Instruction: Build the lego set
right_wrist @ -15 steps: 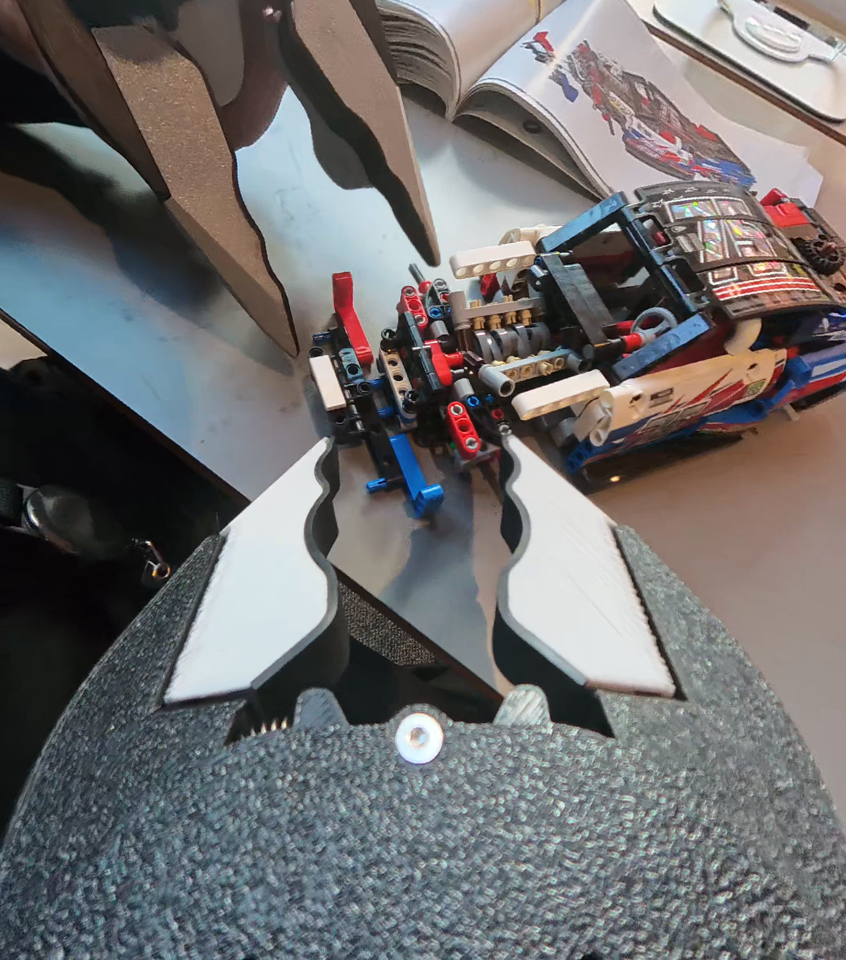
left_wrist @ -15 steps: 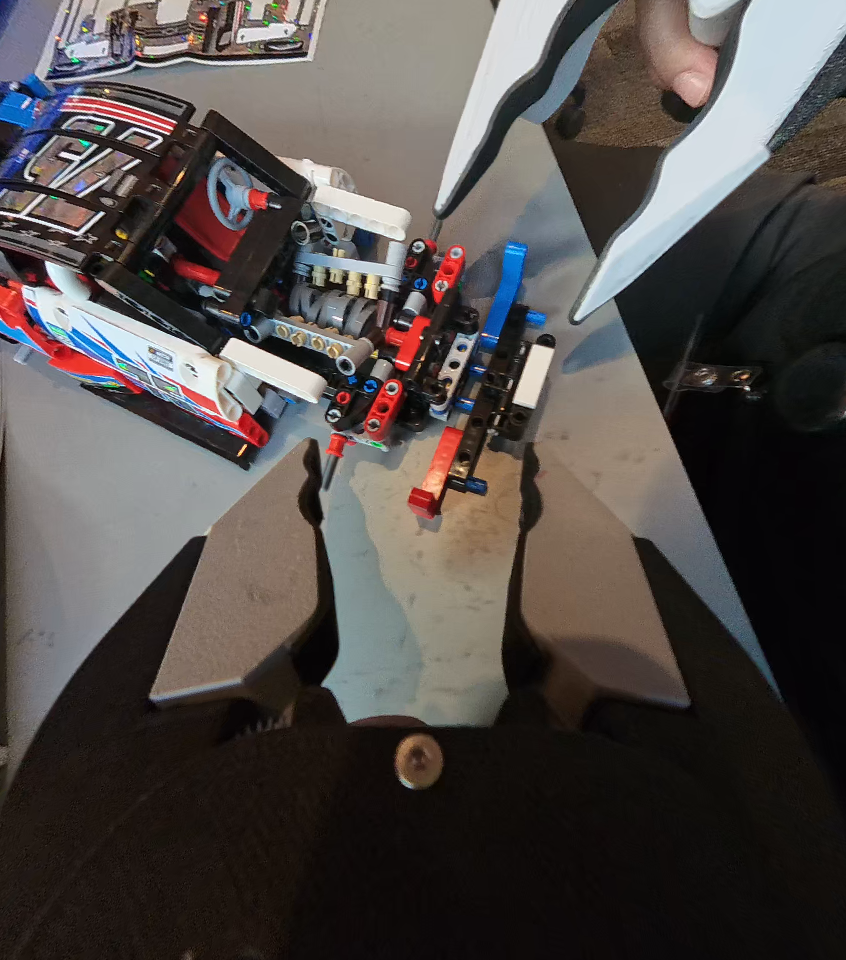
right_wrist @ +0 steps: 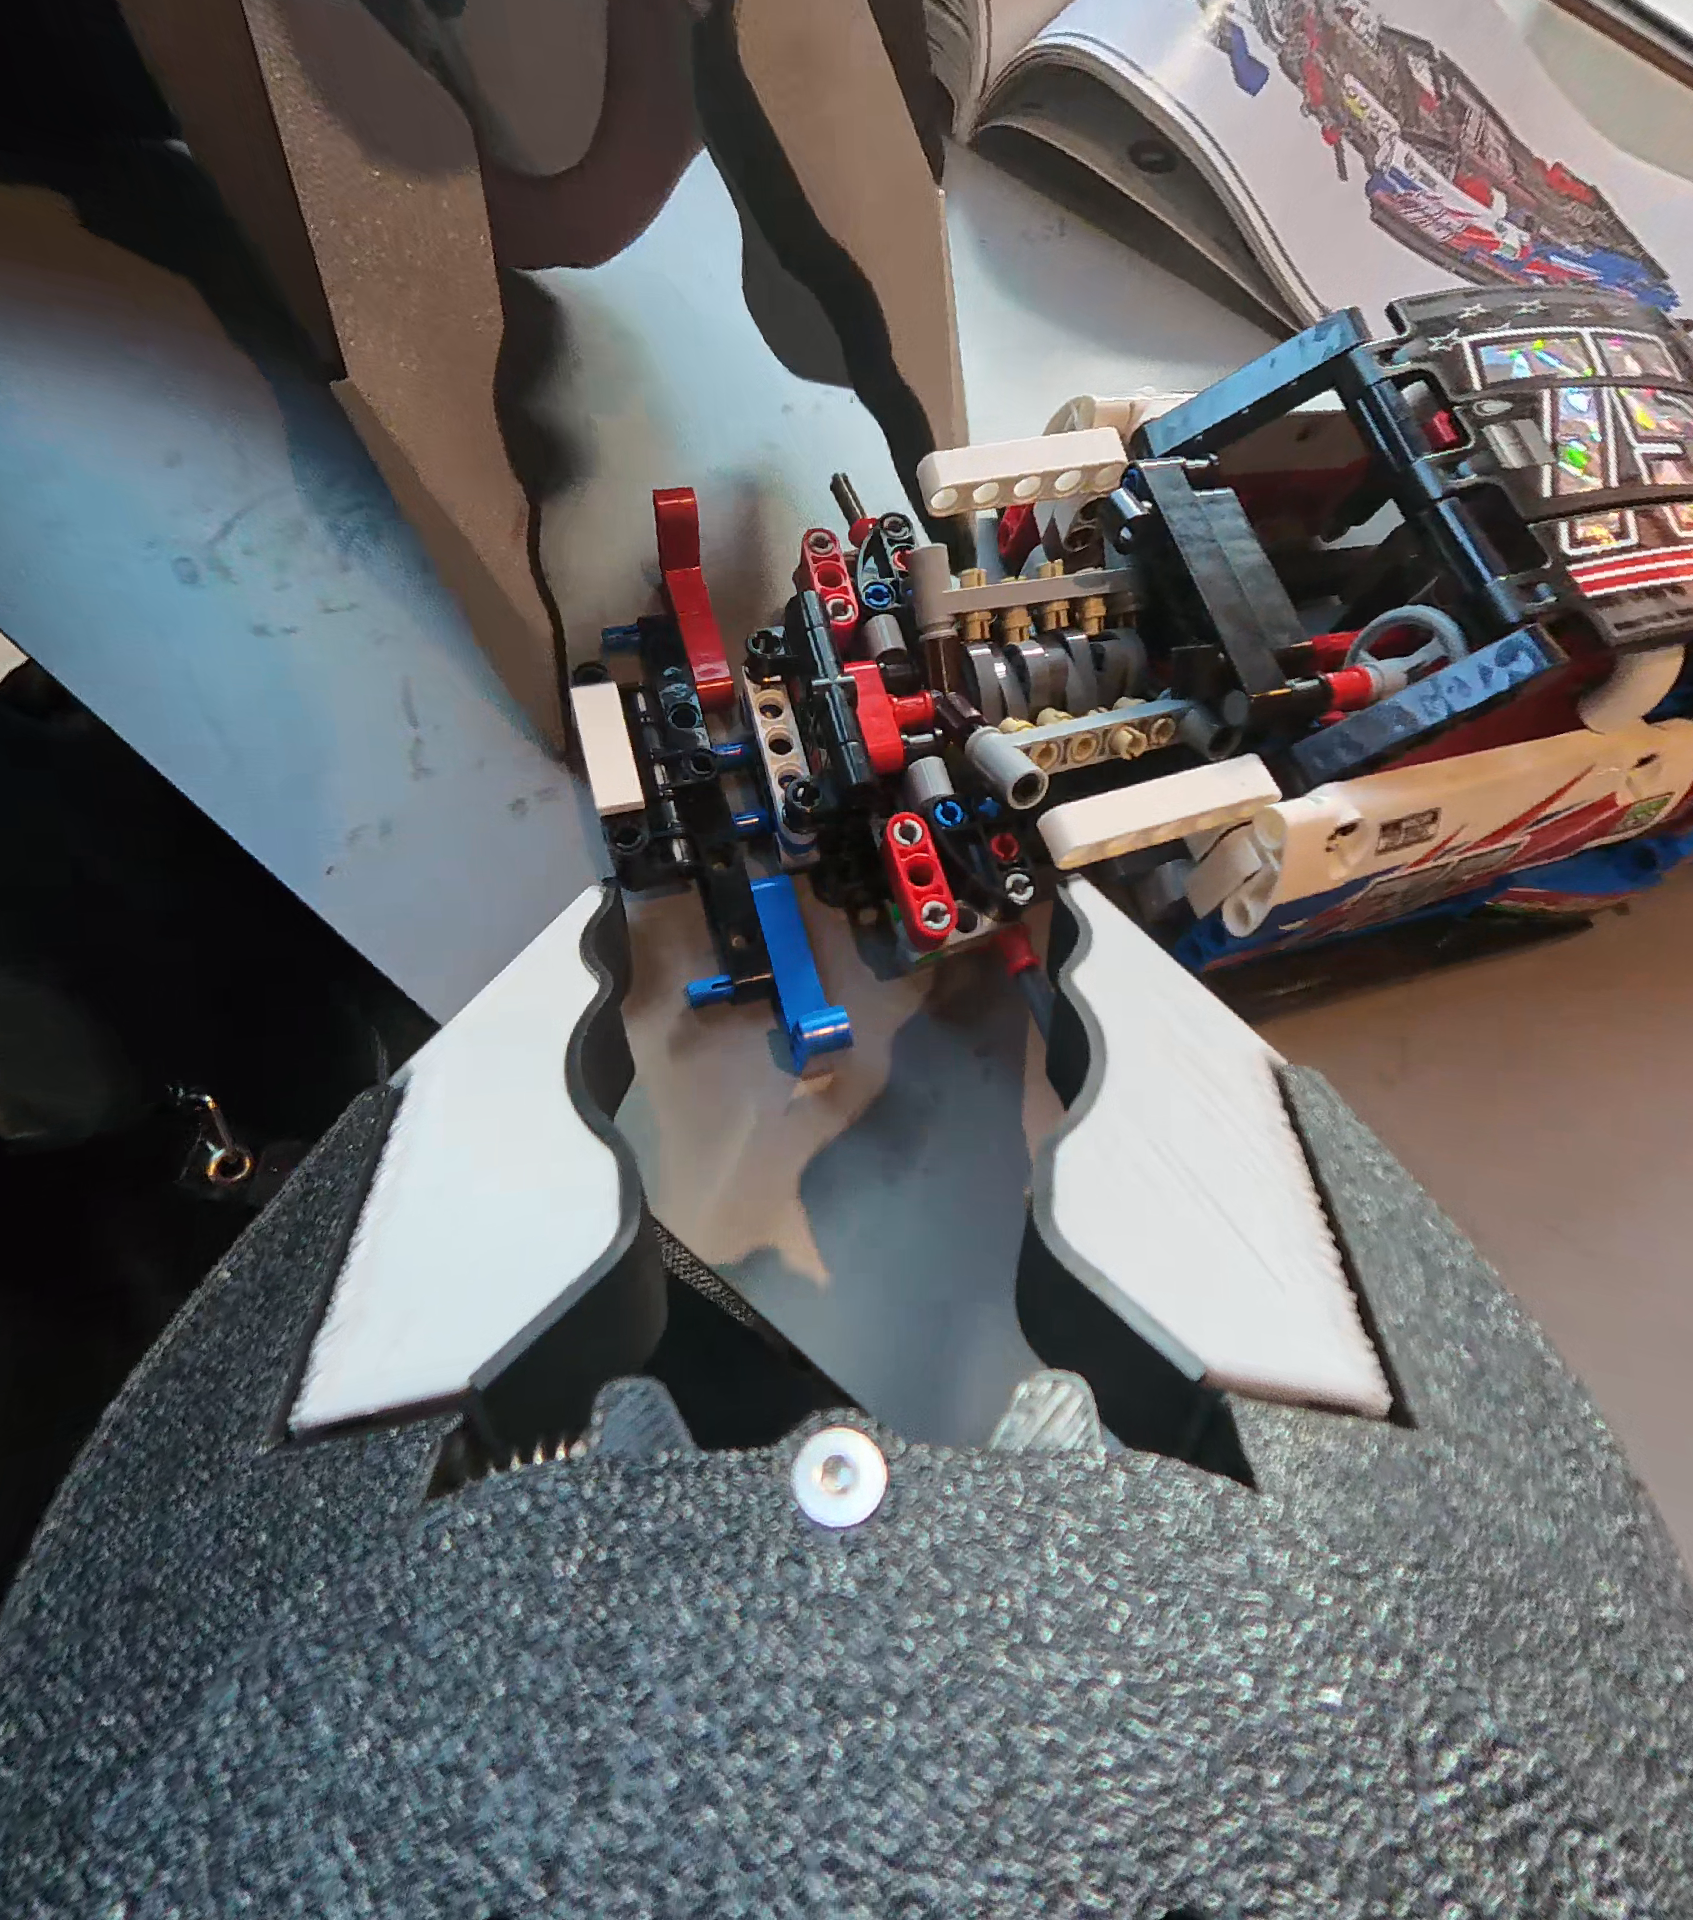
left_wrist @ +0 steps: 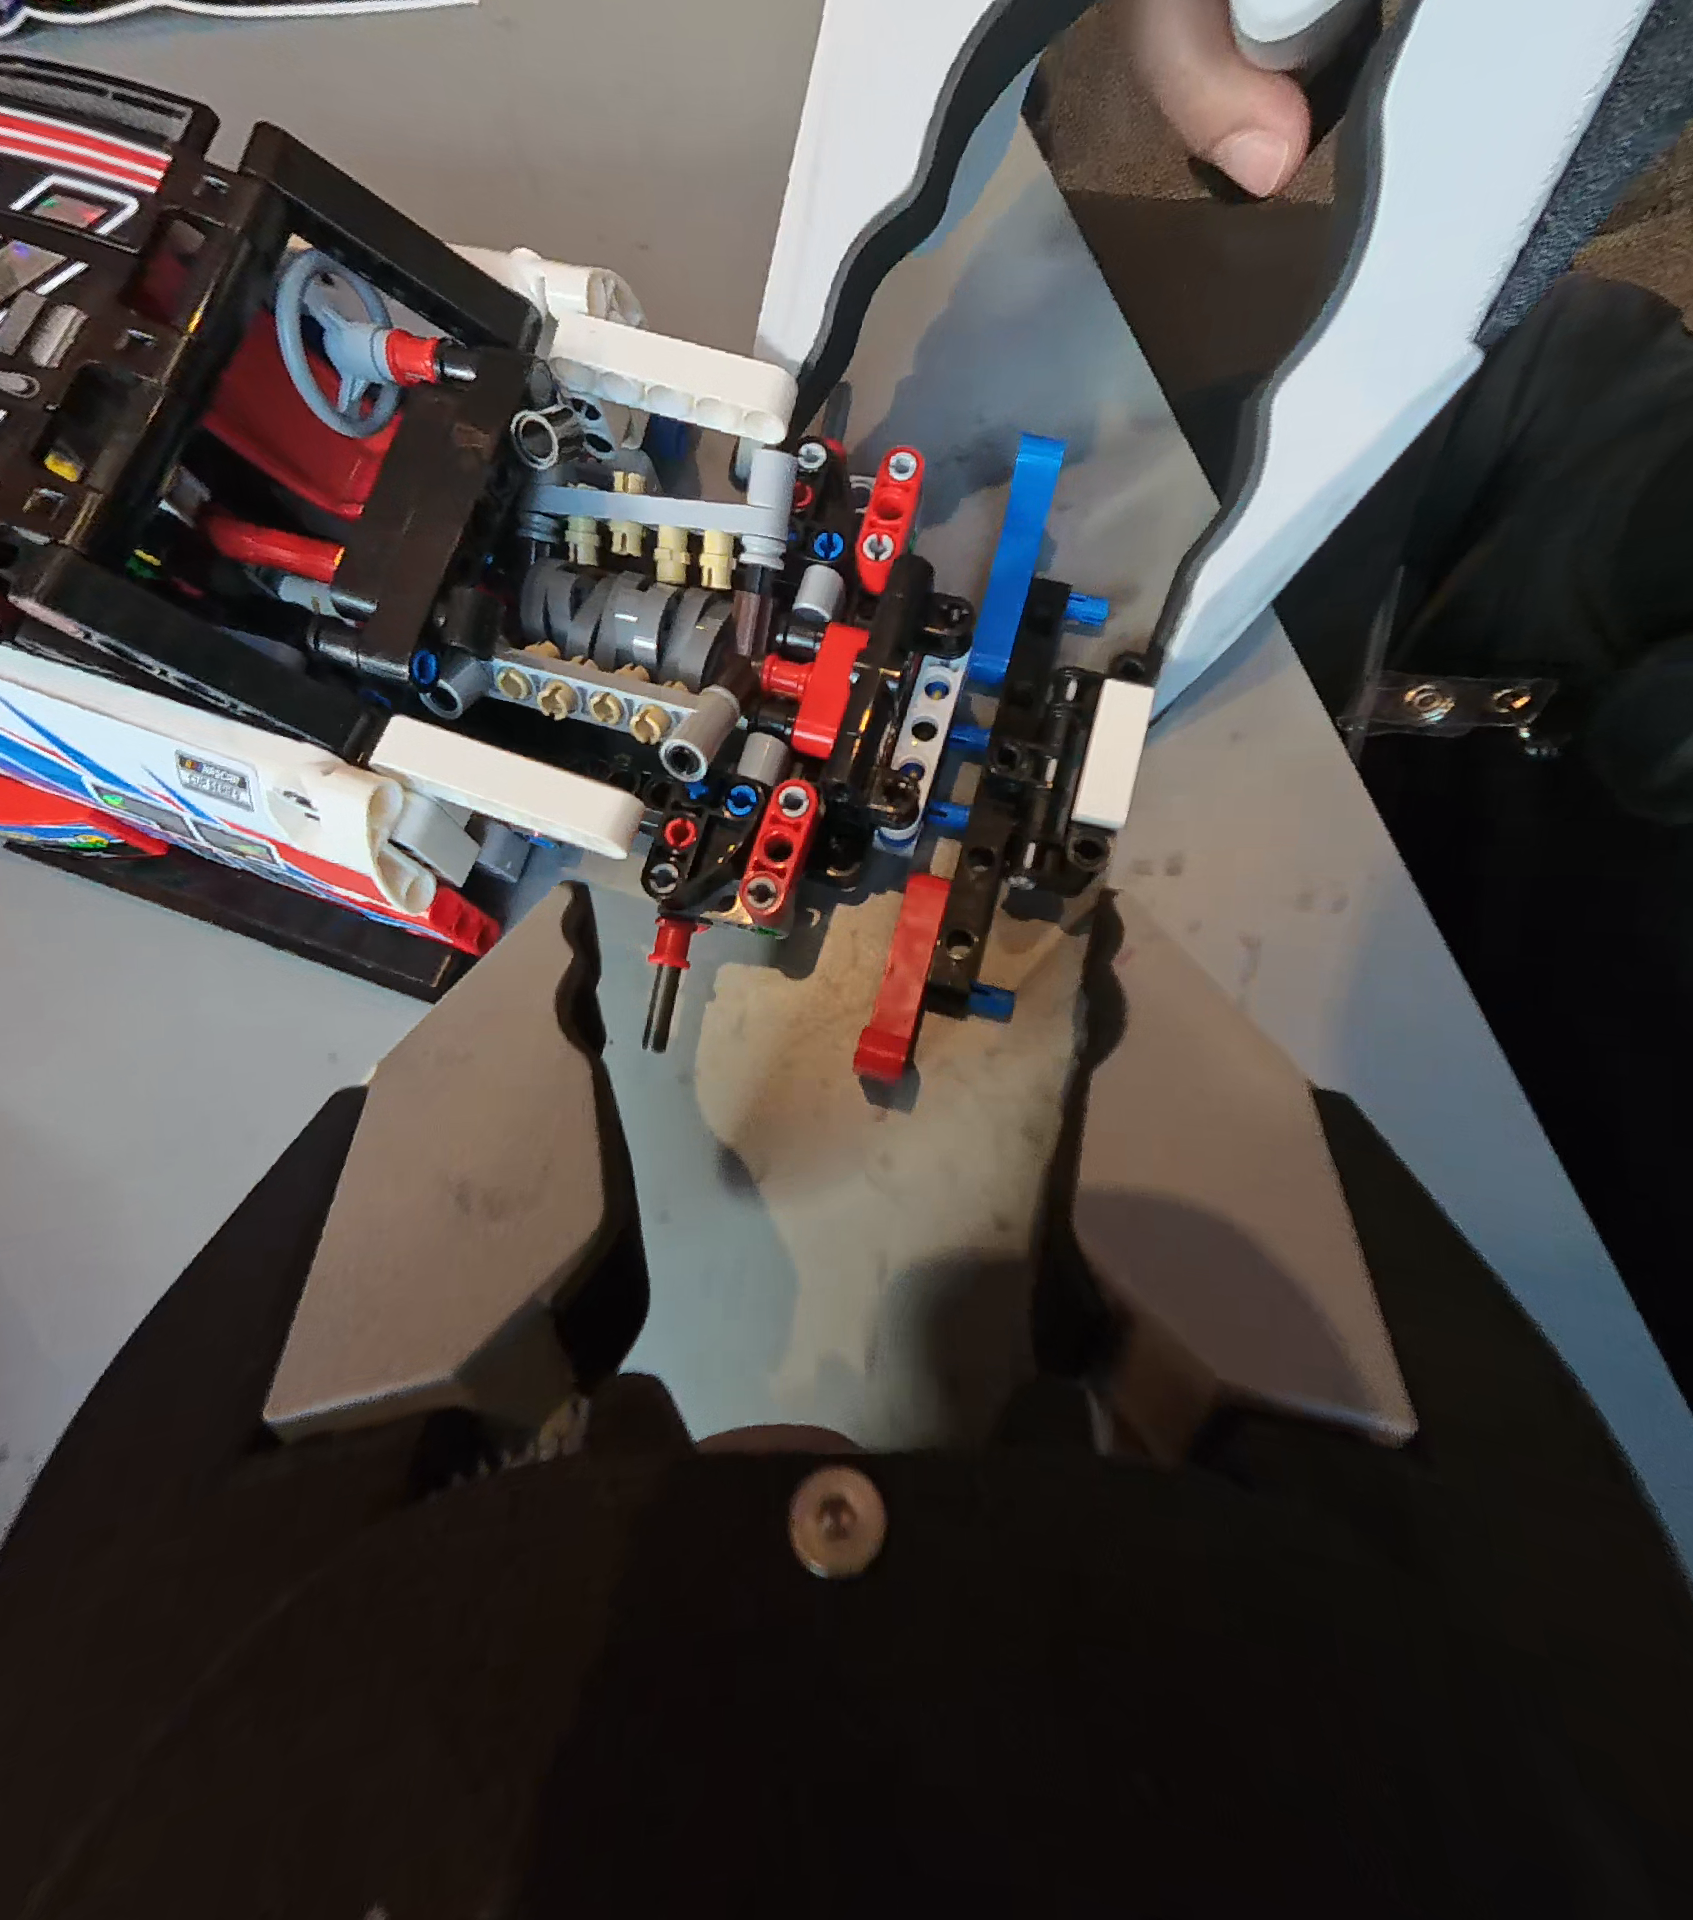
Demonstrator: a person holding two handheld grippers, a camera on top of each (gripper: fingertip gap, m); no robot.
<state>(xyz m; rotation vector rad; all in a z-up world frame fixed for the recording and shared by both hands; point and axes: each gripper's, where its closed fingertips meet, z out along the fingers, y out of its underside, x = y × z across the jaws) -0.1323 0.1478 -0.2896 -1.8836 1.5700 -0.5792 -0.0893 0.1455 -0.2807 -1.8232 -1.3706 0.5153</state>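
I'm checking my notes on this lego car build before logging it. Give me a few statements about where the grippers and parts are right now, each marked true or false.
1. Both grippers are open and hold nothing. True: the left gripper and the right gripper both have fingers spread wide apart.
2. The lego car lies on the floor. False: it sits on the grey table.
3. The blue beam points toward the right gripper. True.
4. The instruction booklet is closed. False: it lies open behind the car.
5. The steering wheel is red. False: it is grey.
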